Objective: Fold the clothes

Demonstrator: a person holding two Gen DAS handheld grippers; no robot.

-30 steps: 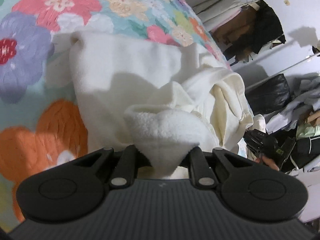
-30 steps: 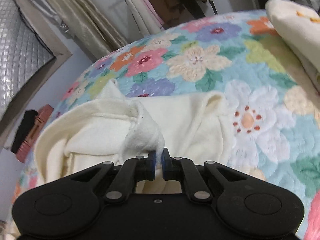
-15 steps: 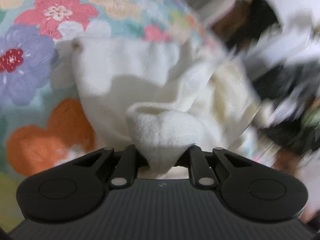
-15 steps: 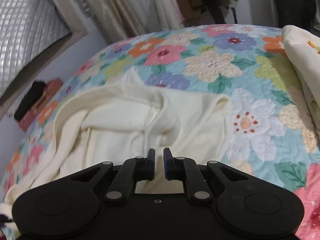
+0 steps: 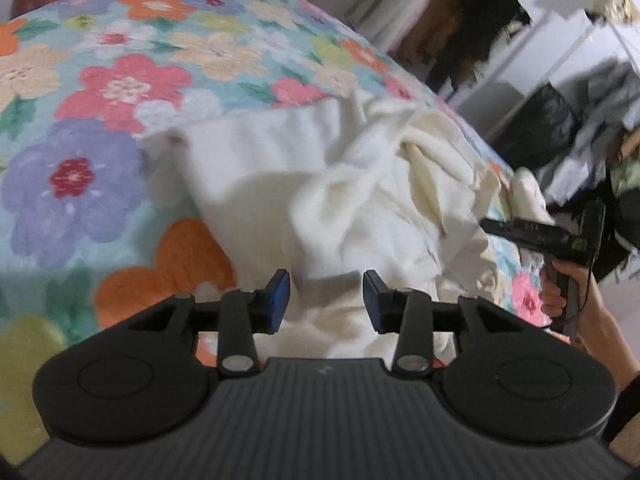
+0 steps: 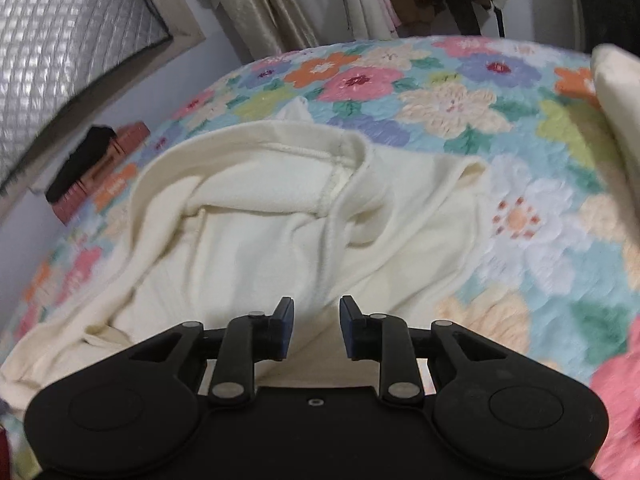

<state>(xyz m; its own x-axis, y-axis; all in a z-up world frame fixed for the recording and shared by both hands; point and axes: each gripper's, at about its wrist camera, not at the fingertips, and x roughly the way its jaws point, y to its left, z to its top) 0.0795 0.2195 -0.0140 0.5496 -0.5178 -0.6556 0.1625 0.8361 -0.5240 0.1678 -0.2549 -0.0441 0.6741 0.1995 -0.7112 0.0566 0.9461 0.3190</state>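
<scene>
A cream fleece garment (image 5: 320, 184) lies rumpled on a flowered quilt (image 5: 100, 120). My left gripper (image 5: 326, 300) is open just above the garment's near edge, with cloth between and below the blue pads but not pinched. In the right wrist view the same garment (image 6: 260, 232) lies with a seamed edge folded over its middle. My right gripper (image 6: 316, 330) is open over its near part and holds nothing. The right gripper also shows in the left wrist view (image 5: 536, 236), held by a hand at the bed's right side.
Another cream folded garment (image 6: 616, 92) lies at the quilt's (image 6: 520, 220) right edge. A brown box (image 6: 104, 164) stands beyond the bed by a padded headboard (image 6: 60, 40). Hanging clothes (image 5: 480, 32) and a pile of dark bags (image 5: 560, 128) stand past the bed.
Both grippers have opened and let go of the garment. The cloth each one held up has dropped onto the quilt, and both grippers have drawn back a little.
</scene>
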